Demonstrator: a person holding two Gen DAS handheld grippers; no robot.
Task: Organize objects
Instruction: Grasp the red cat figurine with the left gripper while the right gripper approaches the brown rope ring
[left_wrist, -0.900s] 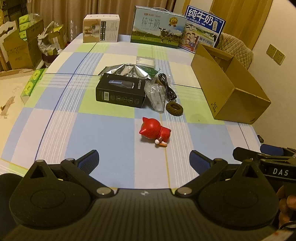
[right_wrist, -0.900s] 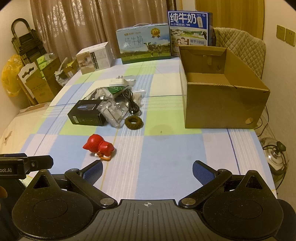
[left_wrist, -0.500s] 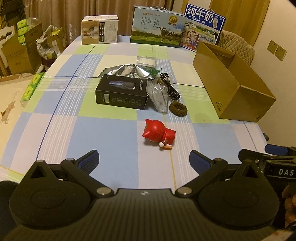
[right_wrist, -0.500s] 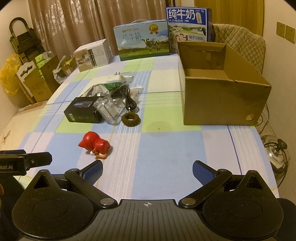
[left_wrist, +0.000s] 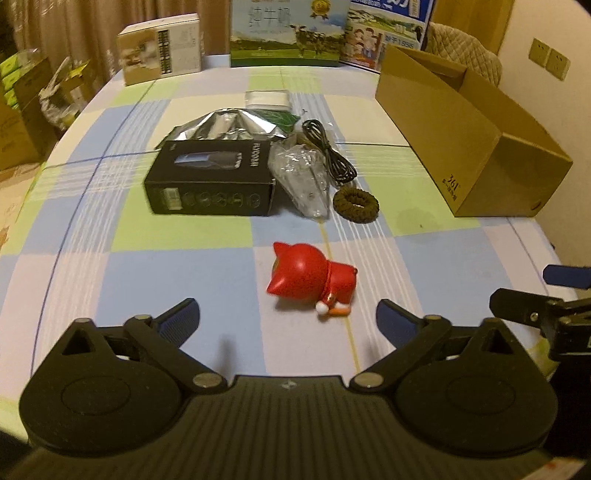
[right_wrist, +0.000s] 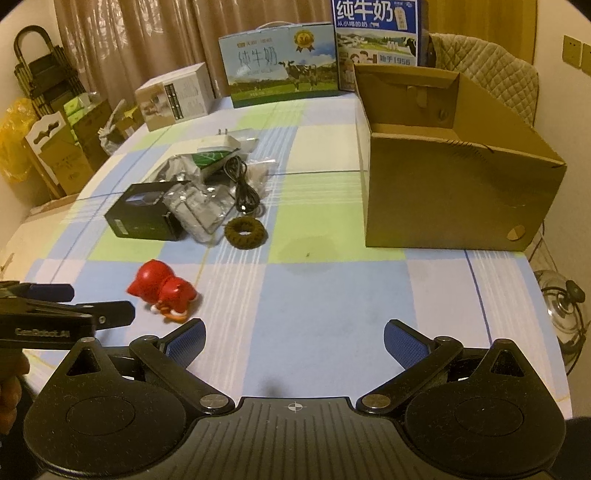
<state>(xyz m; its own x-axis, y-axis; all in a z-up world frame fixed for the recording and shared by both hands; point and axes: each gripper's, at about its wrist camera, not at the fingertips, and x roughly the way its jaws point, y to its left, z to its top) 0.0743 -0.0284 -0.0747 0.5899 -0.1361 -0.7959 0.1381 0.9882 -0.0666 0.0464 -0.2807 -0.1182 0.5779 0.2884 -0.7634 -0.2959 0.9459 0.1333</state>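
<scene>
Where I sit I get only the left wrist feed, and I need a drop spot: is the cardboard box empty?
Observer: In the right wrist view nothing shows inside the cardboard box, though the floor behind its near wall is hidden.
Operator: And the white block behind the foil bag?
Observer: It is a white plug adapter, with its two prongs pointing up.
Operator: Is anything past the table's right edge?
Observer: What looks like a lidded metal pot sits on the floor there.

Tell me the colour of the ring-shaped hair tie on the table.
Dark olive-brown, a woven ring-shaped hair tie; it shows best in the left wrist view.
</scene>
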